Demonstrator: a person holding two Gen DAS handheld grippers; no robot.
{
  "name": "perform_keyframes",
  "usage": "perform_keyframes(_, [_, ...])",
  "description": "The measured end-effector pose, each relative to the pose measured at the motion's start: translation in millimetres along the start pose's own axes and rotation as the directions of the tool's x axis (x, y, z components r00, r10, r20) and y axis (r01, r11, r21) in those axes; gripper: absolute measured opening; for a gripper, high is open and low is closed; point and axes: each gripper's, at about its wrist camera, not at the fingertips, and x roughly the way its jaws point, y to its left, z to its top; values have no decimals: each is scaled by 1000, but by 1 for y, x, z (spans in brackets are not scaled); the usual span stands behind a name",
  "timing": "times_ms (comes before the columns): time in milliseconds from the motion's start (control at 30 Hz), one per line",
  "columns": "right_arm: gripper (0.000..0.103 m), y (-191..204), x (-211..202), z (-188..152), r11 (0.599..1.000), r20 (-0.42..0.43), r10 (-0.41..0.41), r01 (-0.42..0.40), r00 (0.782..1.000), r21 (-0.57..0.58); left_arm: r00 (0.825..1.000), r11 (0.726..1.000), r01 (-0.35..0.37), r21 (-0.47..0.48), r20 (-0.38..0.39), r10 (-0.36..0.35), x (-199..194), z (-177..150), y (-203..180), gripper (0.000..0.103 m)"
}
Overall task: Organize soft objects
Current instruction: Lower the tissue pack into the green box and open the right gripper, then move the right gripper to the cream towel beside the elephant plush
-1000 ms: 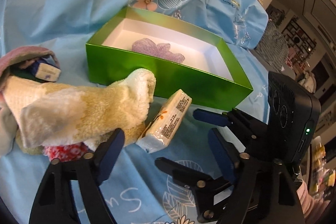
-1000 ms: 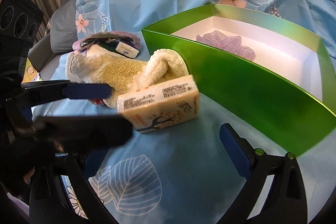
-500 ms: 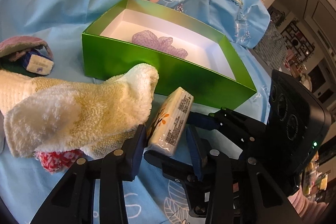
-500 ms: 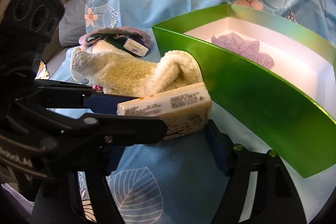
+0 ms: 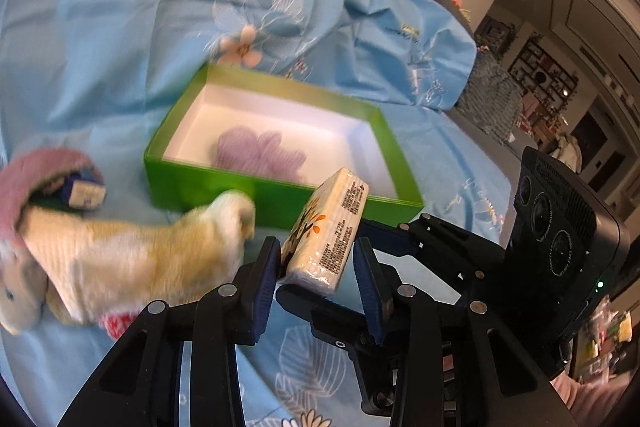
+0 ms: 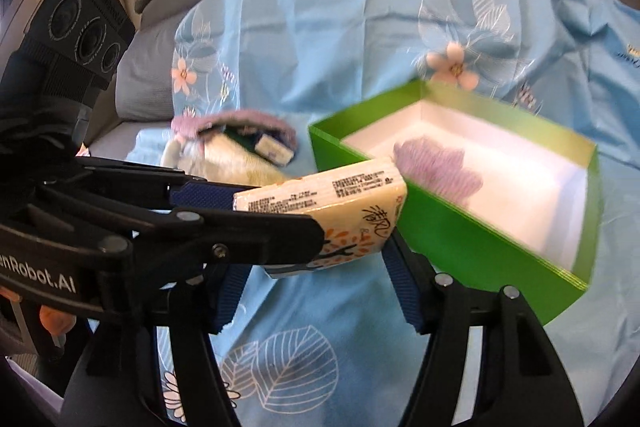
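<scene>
Blue cloth (image 5: 100, 39) underlies everything; left gripper (image 5: 316, 267) has just clamped and lifted the tissue pack (image 5: 330, 231), box (image 5: 280, 197) ahead. Right gripper (image 6: 320, 291) gapes wide, empty.

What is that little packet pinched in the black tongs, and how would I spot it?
Find the open green cardboard box on the light blue flowered cloth. Just in front of it, the left gripper holds a cream plastic-wrapped tissue pack aloft. Unlike the fluffy yellow towel beside it, it is flat-sided with printed text.
</scene>
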Motion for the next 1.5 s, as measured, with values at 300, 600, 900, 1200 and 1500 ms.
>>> perform_keyframes(300, [64,-35,-11,41,997,86,-72,71,994,22,1000,999,11,36,26,-12,22,59,-14,39])
perform_keyframes(600, [65,-86,17,53,988,38,-102,96,994,124,1000,999,5,-54,-30,-7,78,83,-2,39])
perform_keyframes(900, [86,-103,40,47,965,-54,-211,217,976,150,994,992,-93,-81,-67,88,95,79,11,92])
perform_keyframes(1200, [91,-104,10,33,946,-48,-283,287,958,151,984,979,-178,-100,-48,174,63,63,18,93])
perform_keyframes(1500, [92,-91,-30,12,926,-24,-325,323,945,194,982,979,-179,-101,-76,172,37,25,5,93])
